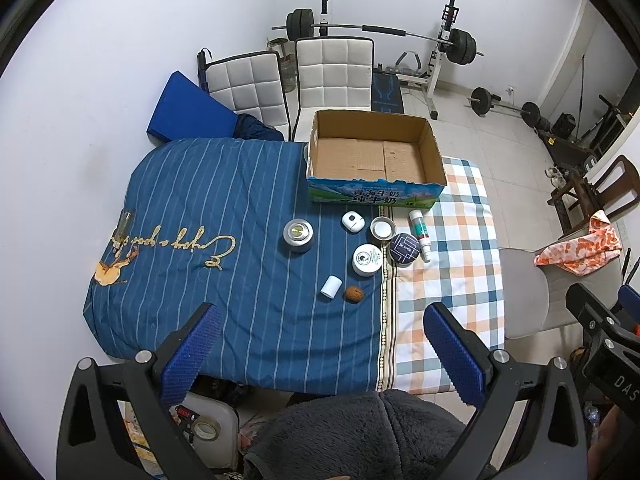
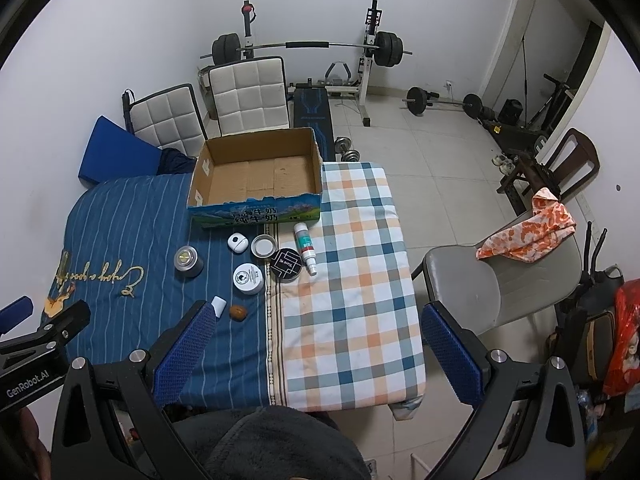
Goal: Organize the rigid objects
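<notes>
An empty cardboard box stands at the table's far side. In front of it lie a grey tin, a white case, a metal lid, a black tin, a white jar, a white tube, a small white cylinder and a walnut. My left gripper and right gripper are open and empty, held above the table's near edge.
The table wears a blue striped cloth and a checked cloth. Two white chairs stand behind it, a grey chair with an orange cloth to the right. A weight bench and barbells are at the back.
</notes>
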The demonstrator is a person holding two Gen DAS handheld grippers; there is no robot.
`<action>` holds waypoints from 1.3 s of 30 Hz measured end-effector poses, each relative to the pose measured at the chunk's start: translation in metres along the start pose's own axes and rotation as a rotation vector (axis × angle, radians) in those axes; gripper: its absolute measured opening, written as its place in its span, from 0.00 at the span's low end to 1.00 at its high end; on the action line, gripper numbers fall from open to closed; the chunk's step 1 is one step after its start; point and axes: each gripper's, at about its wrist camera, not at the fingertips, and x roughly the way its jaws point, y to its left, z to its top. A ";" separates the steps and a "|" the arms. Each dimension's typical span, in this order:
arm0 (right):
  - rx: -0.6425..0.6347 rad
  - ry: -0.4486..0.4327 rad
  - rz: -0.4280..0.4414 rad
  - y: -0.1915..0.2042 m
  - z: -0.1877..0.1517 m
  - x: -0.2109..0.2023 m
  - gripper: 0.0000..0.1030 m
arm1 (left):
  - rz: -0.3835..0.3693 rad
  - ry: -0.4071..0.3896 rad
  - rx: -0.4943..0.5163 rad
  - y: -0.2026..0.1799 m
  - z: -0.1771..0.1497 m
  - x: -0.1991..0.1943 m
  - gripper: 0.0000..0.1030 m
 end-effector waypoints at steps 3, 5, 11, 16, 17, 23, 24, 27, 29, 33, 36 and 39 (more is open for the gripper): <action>0.001 0.002 0.001 0.000 0.001 0.000 1.00 | -0.003 0.002 0.003 0.000 -0.001 -0.001 1.00; 0.000 0.002 0.000 0.000 0.000 -0.001 1.00 | -0.005 0.004 0.003 0.000 -0.003 -0.001 1.00; -0.009 0.003 0.005 0.001 -0.002 -0.003 1.00 | -0.004 0.011 0.002 0.002 -0.004 -0.001 1.00; -0.029 0.017 0.013 0.002 -0.004 -0.003 1.00 | 0.000 0.013 -0.003 0.003 -0.005 0.001 1.00; -0.030 0.018 0.015 0.001 -0.003 -0.004 1.00 | 0.001 0.012 -0.003 0.002 -0.007 0.000 1.00; -0.036 0.022 0.016 0.003 -0.005 -0.003 1.00 | -0.001 0.022 -0.002 0.002 -0.009 0.002 1.00; -0.036 0.023 0.017 0.003 -0.005 -0.003 1.00 | -0.001 0.022 -0.001 0.001 -0.009 0.002 1.00; -0.034 0.023 0.015 0.003 -0.005 -0.002 1.00 | -0.002 0.022 -0.004 0.002 -0.010 0.002 1.00; -0.034 0.022 0.017 0.003 -0.006 -0.002 1.00 | -0.002 0.021 -0.005 0.000 -0.011 0.002 1.00; -0.035 0.022 0.017 0.003 -0.006 -0.002 1.00 | -0.003 0.021 -0.003 0.000 -0.011 0.002 1.00; -0.033 0.023 0.016 0.002 -0.006 -0.001 1.00 | -0.001 0.020 -0.003 0.000 -0.011 0.002 1.00; -0.033 0.021 0.017 0.002 -0.006 -0.001 1.00 | -0.004 0.021 -0.005 -0.001 -0.013 0.001 1.00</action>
